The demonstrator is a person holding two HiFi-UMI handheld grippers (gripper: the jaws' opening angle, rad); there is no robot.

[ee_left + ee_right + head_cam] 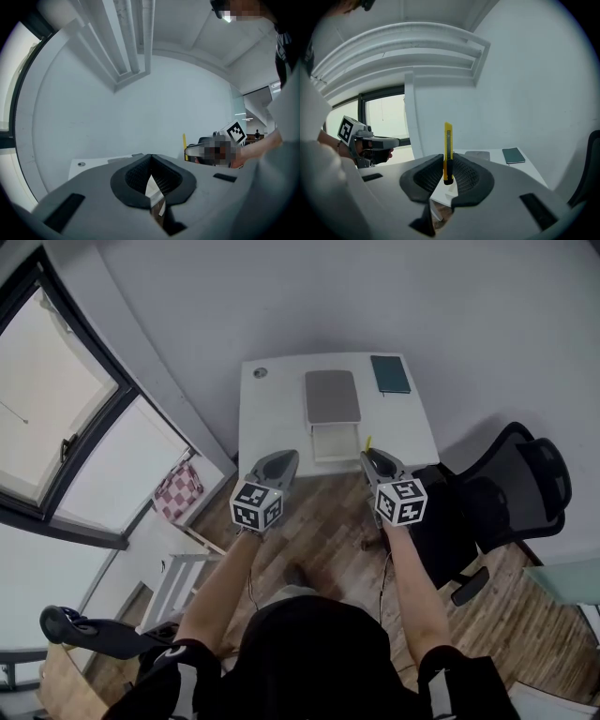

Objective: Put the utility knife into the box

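Observation:
My right gripper (448, 171) is shut on the yellow utility knife (448, 150), which stands upright between the pads. In the head view the knife's yellow tip (368, 442) pokes out ahead of the right gripper (373, 461), just right of the open white box (336, 442) at the table's near edge. A grey lid (332, 397) lies behind the box. My left gripper (281, 463) hovers at the table's near edge, left of the box. Its jaws meet at the tips with nothing held (151, 159). The right gripper and the knife (184, 140) also show in the left gripper view.
A dark green notebook (390, 374) lies at the white table's (272, 418) far right, and a small round fitting (260, 373) at its far left. A black office chair (511, 488) stands right of the table. Left are a window and a checked cloth (178, 491).

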